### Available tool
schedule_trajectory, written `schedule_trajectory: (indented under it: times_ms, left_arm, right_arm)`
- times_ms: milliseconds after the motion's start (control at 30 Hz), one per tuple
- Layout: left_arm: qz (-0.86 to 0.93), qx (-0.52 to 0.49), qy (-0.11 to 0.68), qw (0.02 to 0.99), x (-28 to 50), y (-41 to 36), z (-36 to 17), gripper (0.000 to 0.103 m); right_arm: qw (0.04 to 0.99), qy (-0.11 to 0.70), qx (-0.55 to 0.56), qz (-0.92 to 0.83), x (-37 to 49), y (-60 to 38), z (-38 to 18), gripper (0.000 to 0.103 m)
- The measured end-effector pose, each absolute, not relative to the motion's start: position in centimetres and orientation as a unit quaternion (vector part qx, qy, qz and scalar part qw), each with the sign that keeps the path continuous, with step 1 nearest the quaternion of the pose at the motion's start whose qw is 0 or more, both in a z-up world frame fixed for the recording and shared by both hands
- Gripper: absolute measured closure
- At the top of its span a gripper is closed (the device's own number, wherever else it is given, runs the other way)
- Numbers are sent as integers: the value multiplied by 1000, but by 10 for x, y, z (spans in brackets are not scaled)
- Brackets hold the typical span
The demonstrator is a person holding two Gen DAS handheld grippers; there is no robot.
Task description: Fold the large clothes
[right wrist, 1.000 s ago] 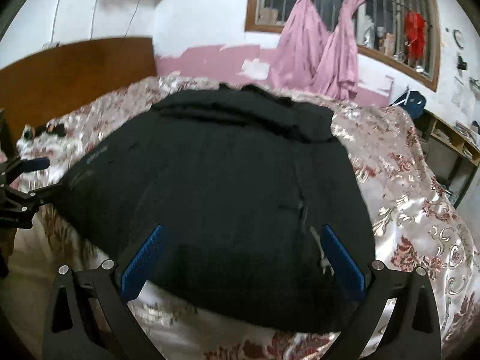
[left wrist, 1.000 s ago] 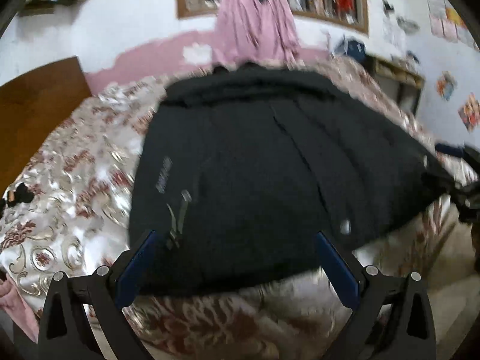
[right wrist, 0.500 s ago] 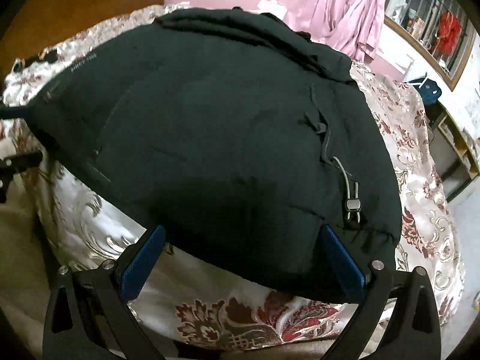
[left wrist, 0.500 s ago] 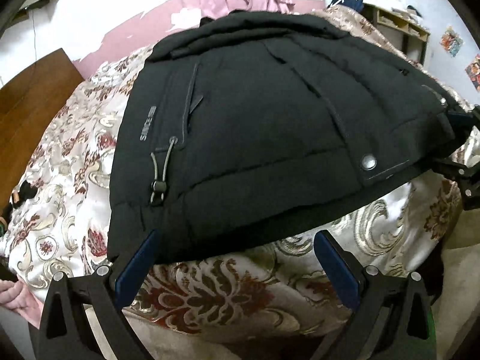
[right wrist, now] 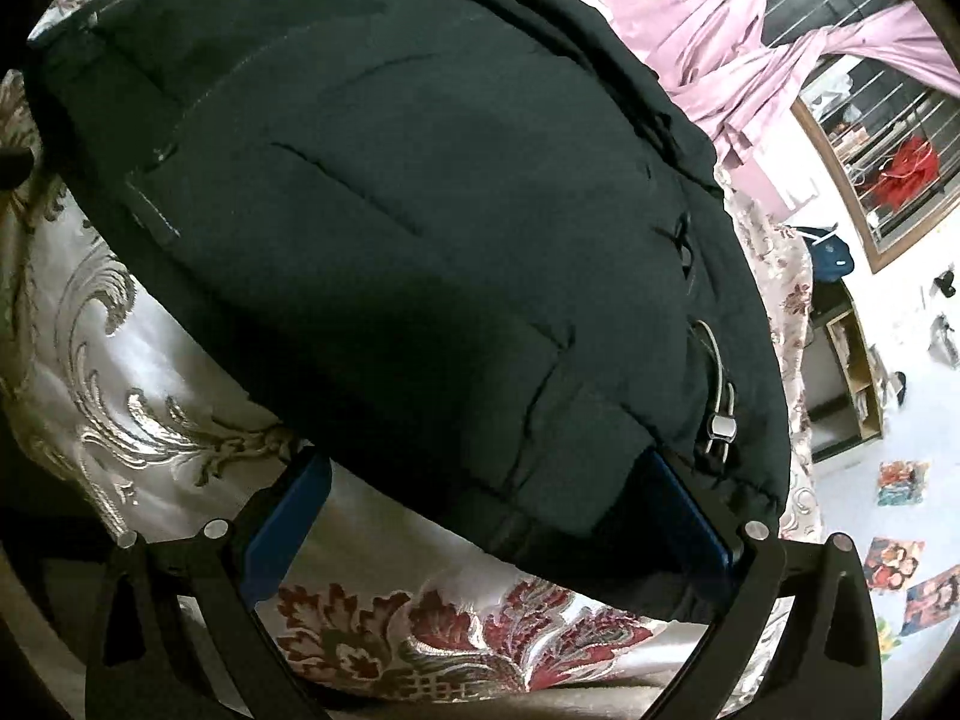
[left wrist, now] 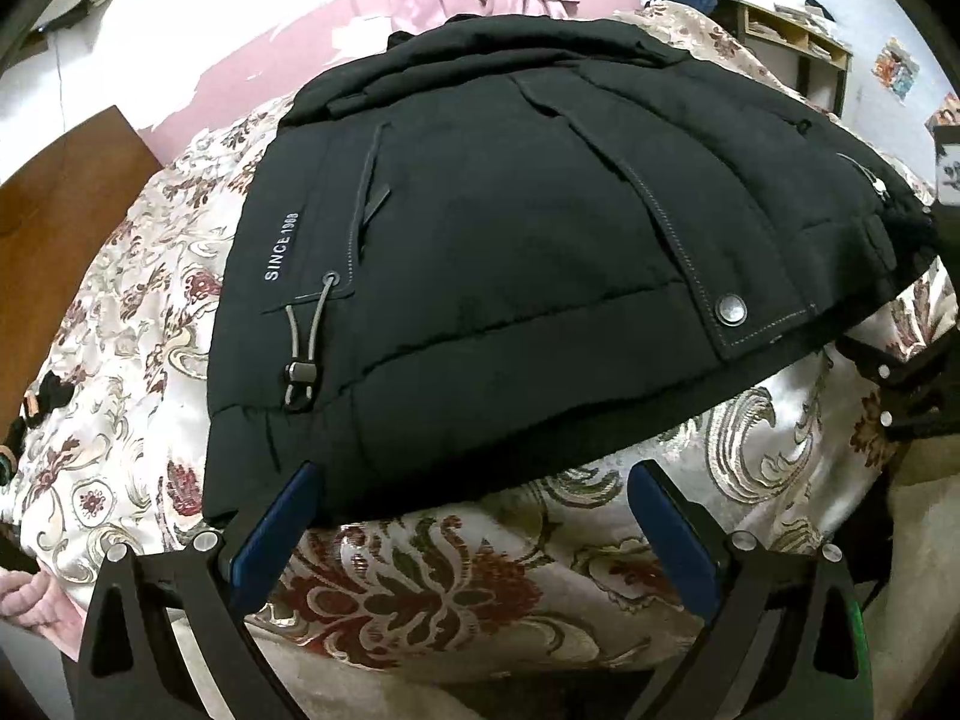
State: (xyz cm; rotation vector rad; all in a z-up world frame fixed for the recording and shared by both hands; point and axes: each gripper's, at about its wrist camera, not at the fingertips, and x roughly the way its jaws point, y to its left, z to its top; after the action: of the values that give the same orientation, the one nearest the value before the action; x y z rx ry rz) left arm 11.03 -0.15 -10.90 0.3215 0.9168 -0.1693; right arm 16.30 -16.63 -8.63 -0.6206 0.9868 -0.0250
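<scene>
Floral bedspread [left wrist: 420,588], black jacket [left wrist: 510,252] spread flat

Soft, even indoor light; both views are sharp. The black jacket [left wrist: 510,240] swallows detail, darker in the right view. The satin bedspread [right wrist: 120,396] glints. Fisheye bending and black vignette ring the edges.

Jacket [left wrist: 510,252]: black matt woven cloth, padded, grey stitching.
Snap button [left wrist: 731,308]: dull metal.
Drawcord [left wrist: 306,336]: grey elastic cord, plastic toggle.
Bedspread [left wrist: 420,588]: glossy satin cloth, floral pattern.
Headboard [left wrist: 54,210]: smooth brown wood.
Curtains [right wrist: 750,48]: pink cloth, slight sheen.
Left gripper [left wrist: 474,510]: matt black plastic, blue pads.
</scene>
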Motion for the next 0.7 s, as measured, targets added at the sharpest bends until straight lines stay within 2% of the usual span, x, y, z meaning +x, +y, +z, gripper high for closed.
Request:
schedule_trajectory:
  times_ms: [200,333,533,700]
  left_arm:
    - [-90,182,444,872,108,-10,-115,0]
    - [-81,207,440,870,104,-17,-118,0]
    - [-79,253,413,871,93,-29,-118,0]
    - [-72,282,406,866,91,-37,-123,0]
  right_arm:
    - [866,437,-241,-17,162,-174,-70,1]
    - [901,390,-191,-13,153,-183,-52,1]
    - [925,341,-165,-9,131,-187,-42,1]
    - [932,331,-151,-6,136,-200,-43,1]
